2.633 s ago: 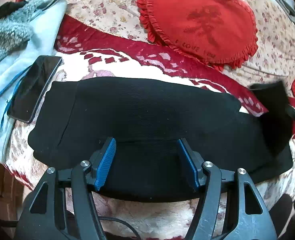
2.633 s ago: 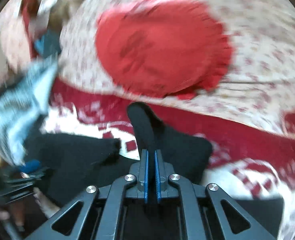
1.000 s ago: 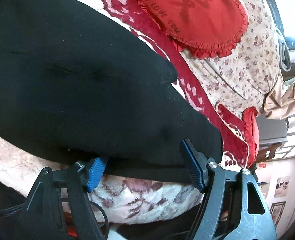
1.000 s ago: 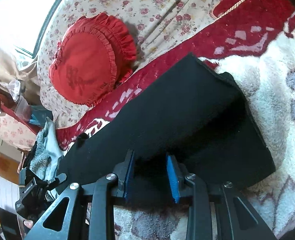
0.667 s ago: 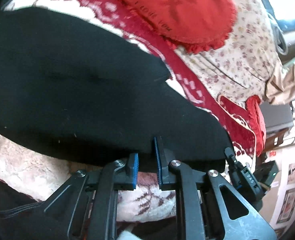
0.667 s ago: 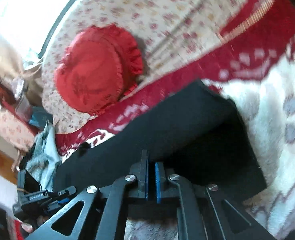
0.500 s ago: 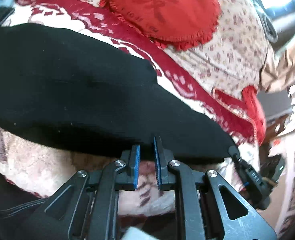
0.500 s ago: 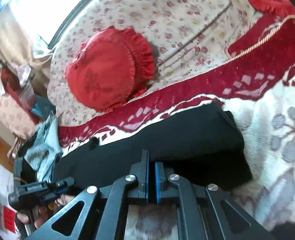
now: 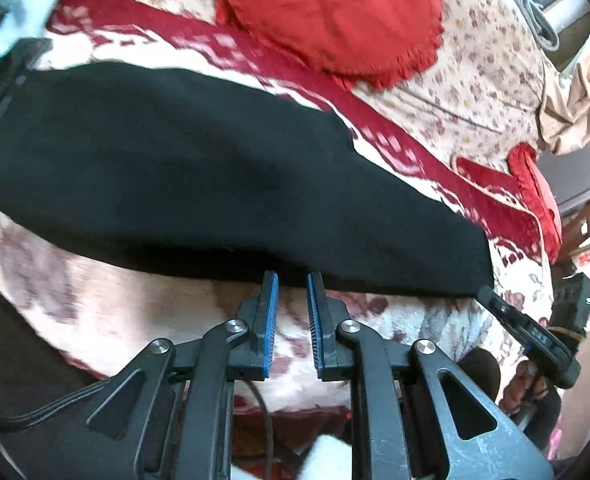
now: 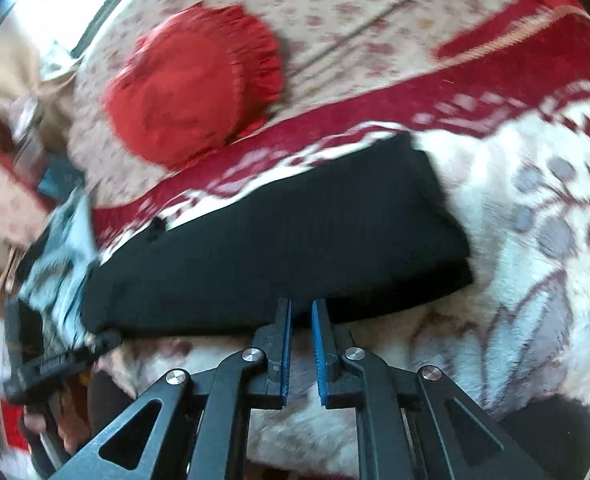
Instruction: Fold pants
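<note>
Both grippers sit at six o'clock in their own views, just short of the near hem of the pants point(image 9: 199, 168). On the left gripper point(image 9: 292, 280) the blue pads stand a narrow gap apart with bare blanket showing between them; the tips reach the dark edge, but no cloth lies between the pads. The right gripper point(image 10: 299, 307) reads the same: pads slightly apart, tips at the hem, nothing pinched.

Beyond the tips the pants lie as one long black band running from nine to three o'clock across the fleecy blanket point(image 9: 143, 304), apparently already doubled, since the right view shows a second layer stepped out under the top one at the three o'clock end.

Risks, as I judge them: a pinch at this hem could catch only the upper layer, so the fold would slide open on lifting. The plush blanket could also be nipped along with the cloth. Motion blur in both views makes the exact contact hard to confirm.

Farther off, at twelve o'clock, rests the red heart cushion point(image 9: 327, 12) against a floral cover point(image 9: 483, 80).

Count: two grippers, one pair of pants, one blanket, one heart cushion.
</note>
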`<state>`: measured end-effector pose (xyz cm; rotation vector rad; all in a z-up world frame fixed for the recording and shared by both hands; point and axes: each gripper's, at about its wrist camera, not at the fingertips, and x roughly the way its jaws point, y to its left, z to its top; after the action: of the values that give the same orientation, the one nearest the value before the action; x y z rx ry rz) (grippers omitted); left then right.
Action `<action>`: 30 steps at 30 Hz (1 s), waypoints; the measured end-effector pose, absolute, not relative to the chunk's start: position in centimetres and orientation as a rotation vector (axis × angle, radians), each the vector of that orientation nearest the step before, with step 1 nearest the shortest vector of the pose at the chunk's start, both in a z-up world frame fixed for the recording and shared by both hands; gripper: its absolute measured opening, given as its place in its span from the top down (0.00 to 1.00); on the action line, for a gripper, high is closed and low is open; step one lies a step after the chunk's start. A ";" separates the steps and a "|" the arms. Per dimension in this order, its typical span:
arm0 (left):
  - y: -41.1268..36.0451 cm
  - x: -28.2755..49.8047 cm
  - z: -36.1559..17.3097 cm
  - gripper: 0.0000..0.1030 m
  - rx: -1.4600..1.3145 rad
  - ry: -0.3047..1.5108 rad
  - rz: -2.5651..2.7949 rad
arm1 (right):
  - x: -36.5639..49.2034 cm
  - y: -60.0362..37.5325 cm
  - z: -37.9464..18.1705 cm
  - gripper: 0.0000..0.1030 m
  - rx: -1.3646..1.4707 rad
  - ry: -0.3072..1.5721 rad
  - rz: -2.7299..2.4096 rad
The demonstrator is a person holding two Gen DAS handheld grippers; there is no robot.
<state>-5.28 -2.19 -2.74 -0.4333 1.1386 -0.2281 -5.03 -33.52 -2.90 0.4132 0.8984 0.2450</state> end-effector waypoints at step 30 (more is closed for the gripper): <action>9.6 0.5 -4.9 0.53 -0.237 1.004 0.195 | 14.3 -13.2 -5.6 0.92 0.009 0.876 0.363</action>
<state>0.52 9.62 -4.89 -0.2366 1.0043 0.1947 14.31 -13.21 -5.62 0.0089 0.8757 0.3630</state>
